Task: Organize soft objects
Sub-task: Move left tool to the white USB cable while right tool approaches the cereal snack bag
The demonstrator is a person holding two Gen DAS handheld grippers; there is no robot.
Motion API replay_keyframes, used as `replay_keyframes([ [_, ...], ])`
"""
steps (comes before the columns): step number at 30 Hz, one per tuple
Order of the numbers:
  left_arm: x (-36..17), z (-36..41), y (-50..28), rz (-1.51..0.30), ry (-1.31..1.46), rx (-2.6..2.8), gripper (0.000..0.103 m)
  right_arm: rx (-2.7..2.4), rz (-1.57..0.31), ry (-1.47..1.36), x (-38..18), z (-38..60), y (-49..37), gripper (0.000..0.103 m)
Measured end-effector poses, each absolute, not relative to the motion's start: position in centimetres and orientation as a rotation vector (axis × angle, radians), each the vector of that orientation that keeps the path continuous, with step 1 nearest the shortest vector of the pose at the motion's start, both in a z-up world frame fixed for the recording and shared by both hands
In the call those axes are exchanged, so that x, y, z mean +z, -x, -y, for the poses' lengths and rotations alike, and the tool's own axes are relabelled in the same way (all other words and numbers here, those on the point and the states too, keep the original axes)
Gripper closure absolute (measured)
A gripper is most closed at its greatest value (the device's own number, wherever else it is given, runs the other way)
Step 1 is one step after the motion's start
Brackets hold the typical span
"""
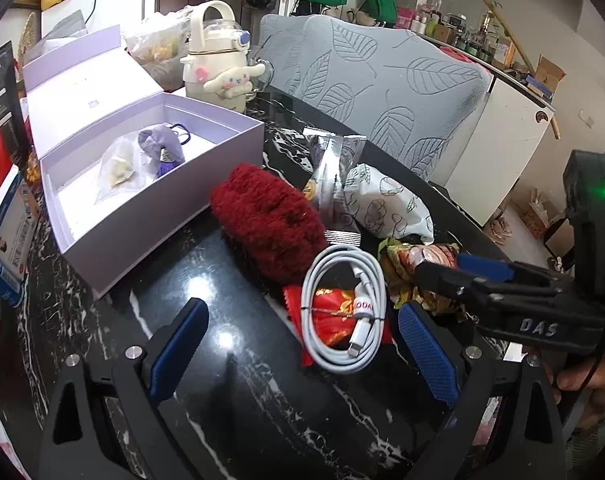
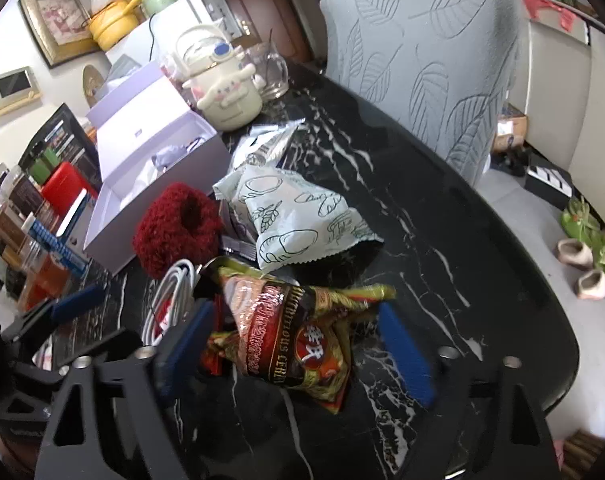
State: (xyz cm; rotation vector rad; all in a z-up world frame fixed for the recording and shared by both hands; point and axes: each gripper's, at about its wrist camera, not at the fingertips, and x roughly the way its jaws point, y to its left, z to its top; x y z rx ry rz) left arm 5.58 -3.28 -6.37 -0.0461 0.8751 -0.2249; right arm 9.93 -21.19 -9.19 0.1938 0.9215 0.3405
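Note:
A green and red cereal packet (image 2: 294,336) lies crumpled on the black marble table, between the blue pads of my right gripper (image 2: 298,312). The pads sit close at its edges and blurred; I see no firm press. My left gripper (image 1: 302,312) stands open low over the table, with a coiled white cable (image 1: 342,308) and a red packet (image 1: 334,320) between its fingers. A fluffy dark-red scrunchie (image 1: 268,220) lies beside the open lilac box (image 1: 142,216), which holds a purple cloth piece (image 1: 160,144) and a clear bag (image 1: 122,164). A white leaf-printed packet (image 1: 390,204) lies behind.
A silver packet (image 1: 334,168) lies further back. A cream character bottle (image 1: 218,68) and a glass mug (image 2: 270,72) stand behind the box. Boxes and jars (image 2: 34,232) crowd the left. A grey leaf-pattern chair (image 1: 382,80) stands behind the table's curved edge (image 2: 542,320).

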Motion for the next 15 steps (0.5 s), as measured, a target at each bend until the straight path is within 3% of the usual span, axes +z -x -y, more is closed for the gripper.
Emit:
replay_keyframes([
  [3, -6.9, 3.8, -6.1, -0.894, 0.045, -0.233, 0.006, 0.356, -0.952, -0.189, -9.7, 21.1, -10.3, 0.048],
  [11, -7.3, 4.9, -6.5, -0.893, 0.055, -0.248, 0.006, 0.403, -0.964, -0.186, -9.9, 22.4, -9.7, 0.052],
  [15, -7.7, 5.5, -7.0, -0.906, 0.039, -0.249, 0.023, 0.403, -0.963, -0.187, -9.9, 23.0, -9.6, 0.052],
])
